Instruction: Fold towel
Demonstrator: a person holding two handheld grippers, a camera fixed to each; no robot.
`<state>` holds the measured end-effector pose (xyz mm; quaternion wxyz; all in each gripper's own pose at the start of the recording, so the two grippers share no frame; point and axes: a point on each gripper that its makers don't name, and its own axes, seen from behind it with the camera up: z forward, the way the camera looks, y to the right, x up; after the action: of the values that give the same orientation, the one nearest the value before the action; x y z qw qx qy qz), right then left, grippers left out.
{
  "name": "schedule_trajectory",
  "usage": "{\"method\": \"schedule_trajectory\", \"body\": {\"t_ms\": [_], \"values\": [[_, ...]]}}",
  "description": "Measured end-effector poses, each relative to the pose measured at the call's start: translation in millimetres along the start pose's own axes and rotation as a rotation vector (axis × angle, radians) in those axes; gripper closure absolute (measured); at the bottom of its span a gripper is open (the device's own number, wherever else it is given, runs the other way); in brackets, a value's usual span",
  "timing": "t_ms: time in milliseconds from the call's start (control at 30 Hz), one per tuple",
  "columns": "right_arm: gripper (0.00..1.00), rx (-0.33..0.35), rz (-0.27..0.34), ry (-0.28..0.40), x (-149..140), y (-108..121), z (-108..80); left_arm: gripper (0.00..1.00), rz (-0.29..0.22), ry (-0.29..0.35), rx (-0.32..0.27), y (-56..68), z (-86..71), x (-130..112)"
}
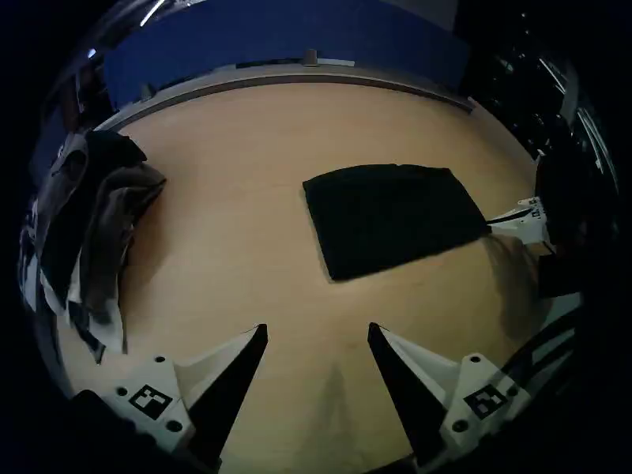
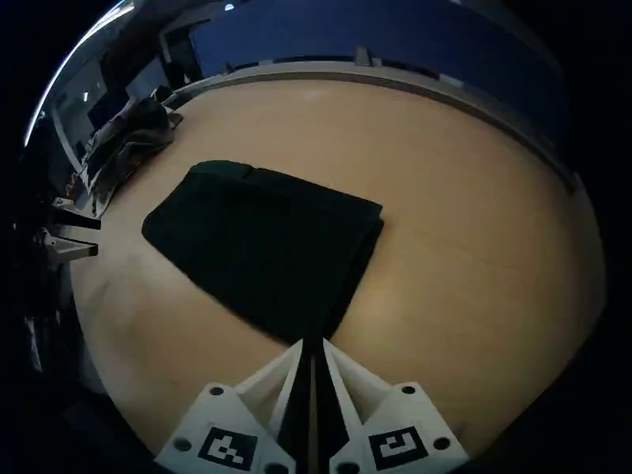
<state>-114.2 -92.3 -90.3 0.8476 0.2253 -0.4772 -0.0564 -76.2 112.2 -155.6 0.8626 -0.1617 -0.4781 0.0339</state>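
Observation:
A dark towel (image 1: 393, 215) lies flat on the wooden table (image 1: 237, 237), folded into a rectangle. My left gripper (image 1: 317, 336) hovers open over bare wood, a short way in front of the towel's near edge, nothing between its fingers. In the right gripper view the same towel (image 2: 268, 241) reaches down to my right gripper (image 2: 313, 344), whose fingers stand shut with only a slit between them, tips at the towel's near corner. Whether any cloth is pinched I cannot tell. The right gripper (image 1: 505, 221) also appears at the towel's right corner in the left gripper view.
A heap of grey and dark towels (image 1: 91, 229) sits at the table's left edge, also seen as a towel heap (image 2: 130, 134) far left. A blue partition (image 1: 284, 39) runs behind the table's far edge. The left gripper (image 2: 71, 235) shows at the left rim.

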Motion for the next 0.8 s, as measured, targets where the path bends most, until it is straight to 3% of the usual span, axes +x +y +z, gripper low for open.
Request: {"method": "schedule_trajectory", "body": {"t_ms": [467, 800], "values": [[0.98, 0.013, -0.051, 0.093, 51.0, -12.7, -25.0, 0.06, -0.014, 0.012, -0.002, -3.3, -6.2, 0.7], [0.98, 0.040, -0.127, 0.144, 98.3, -35.7, -23.5, 0.06, -0.034, 0.028, 0.003, -12.6, -14.4, -0.2]]}}
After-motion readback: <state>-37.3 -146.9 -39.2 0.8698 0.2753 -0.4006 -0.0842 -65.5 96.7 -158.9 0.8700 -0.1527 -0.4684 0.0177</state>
